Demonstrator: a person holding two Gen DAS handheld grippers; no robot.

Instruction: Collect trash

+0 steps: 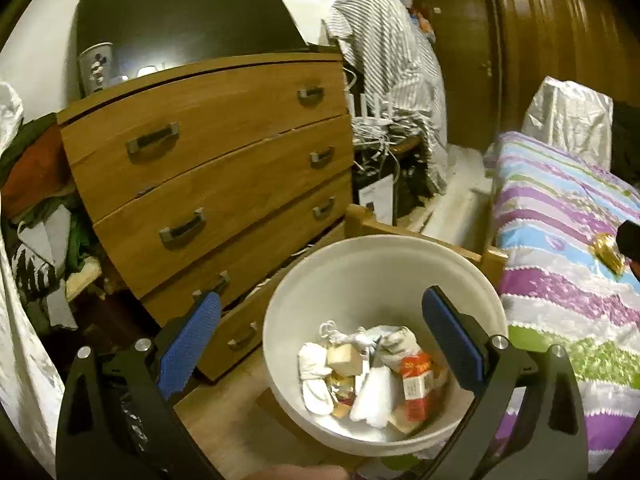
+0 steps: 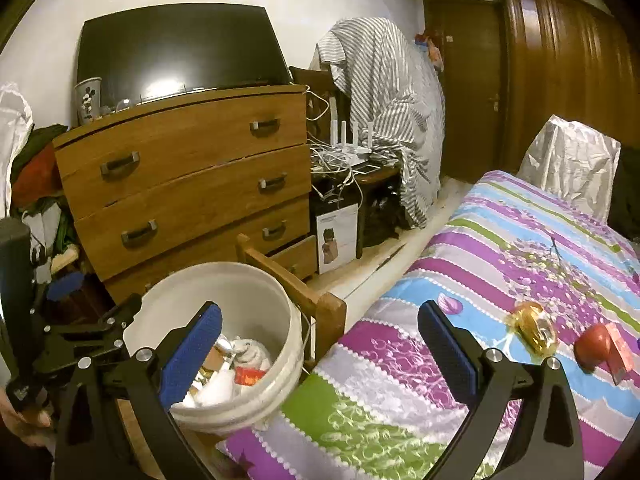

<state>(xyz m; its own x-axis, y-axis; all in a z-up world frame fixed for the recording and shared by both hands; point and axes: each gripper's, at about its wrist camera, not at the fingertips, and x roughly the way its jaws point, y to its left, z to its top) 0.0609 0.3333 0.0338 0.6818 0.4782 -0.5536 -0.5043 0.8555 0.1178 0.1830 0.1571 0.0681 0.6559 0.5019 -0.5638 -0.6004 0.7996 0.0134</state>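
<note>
A white bucket point(image 1: 360, 264) stands on the floor between the dresser and the bed, holding crumpled tissues, a red carton point(image 1: 416, 384) and wrappers. My left gripper point(image 1: 320, 340) is open and empty, right above the bucket. The bucket also shows in the right wrist view point(image 2: 280, 320). My right gripper point(image 2: 320, 344) is open and empty over the bed's near corner. On the striped bedspread point(image 2: 500, 240) lie a gold wrapper point(image 2: 534, 330), a red round thing point(image 2: 594, 346) and a small pink box point(image 2: 620, 352). The gold wrapper also shows in the left wrist view point(image 1: 608, 252).
A wooden dresser point(image 1: 208, 184) with a TV point(image 2: 180, 48) on top stands to the left. The bed's wooden footboard post point(image 2: 328, 320) is beside the bucket. A side table with a router and cables point(image 2: 352, 152), a draped chair point(image 2: 384, 100) and clothes piles point(image 1: 36, 200) are around.
</note>
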